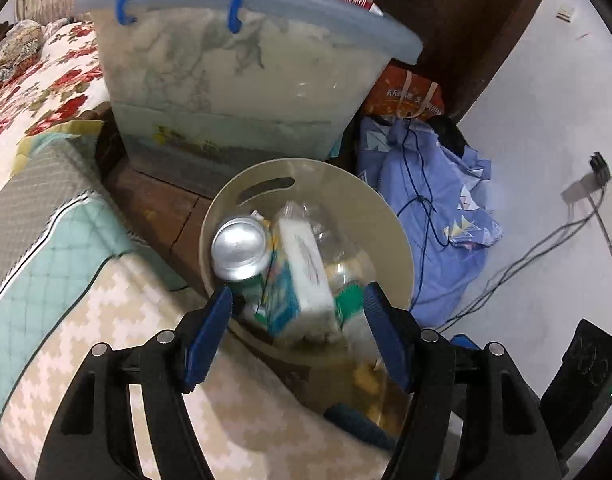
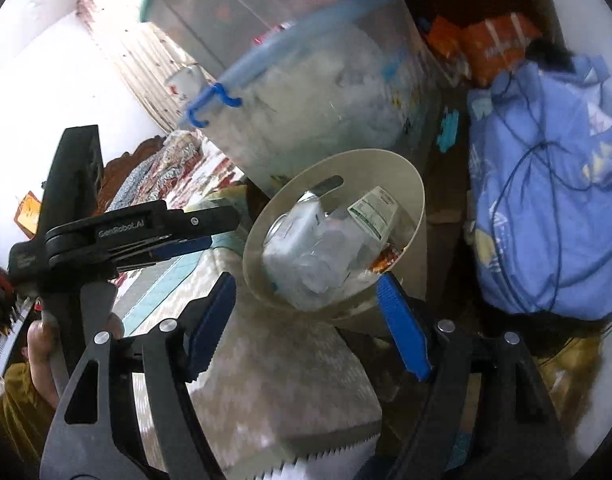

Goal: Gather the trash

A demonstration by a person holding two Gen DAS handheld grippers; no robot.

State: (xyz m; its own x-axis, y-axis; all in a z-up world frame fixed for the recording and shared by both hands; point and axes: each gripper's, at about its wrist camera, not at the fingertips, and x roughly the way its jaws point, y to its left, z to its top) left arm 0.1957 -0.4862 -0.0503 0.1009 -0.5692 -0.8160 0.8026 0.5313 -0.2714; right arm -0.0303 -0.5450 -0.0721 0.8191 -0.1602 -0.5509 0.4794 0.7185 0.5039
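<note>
Looking down past my left hand-held gripper (image 1: 297, 334), I see the round beige plastic waste bin (image 1: 390, 224) beside the bed, already holding trash: a silver-topped green drink can (image 1: 239, 248) leaning against the near-left wall, a white and teal carton (image 1: 301, 280) lying beside it, and crumpled clear plastic wrapping (image 1: 306, 212) behind them. The left jaws are spread, with nothing between the blue pads (image 1: 207, 336); the carton sits below them inside the bin.

My right hand-held gripper (image 2: 308, 326) is also spread and empty, its blue pads (image 2: 402, 326) framing the bin's near rim. In this view the bin shows a white printed paper label (image 2: 374, 212) and an orange wrapper (image 2: 388, 258).

Behind the bin stands a translucent storage box with a blue lid and clip handle (image 1: 241, 80). A bundle of blue cloth (image 1: 438, 216) lies to the right. The bed's cream-patterned quilt (image 1: 117, 328) is at the left.
</note>
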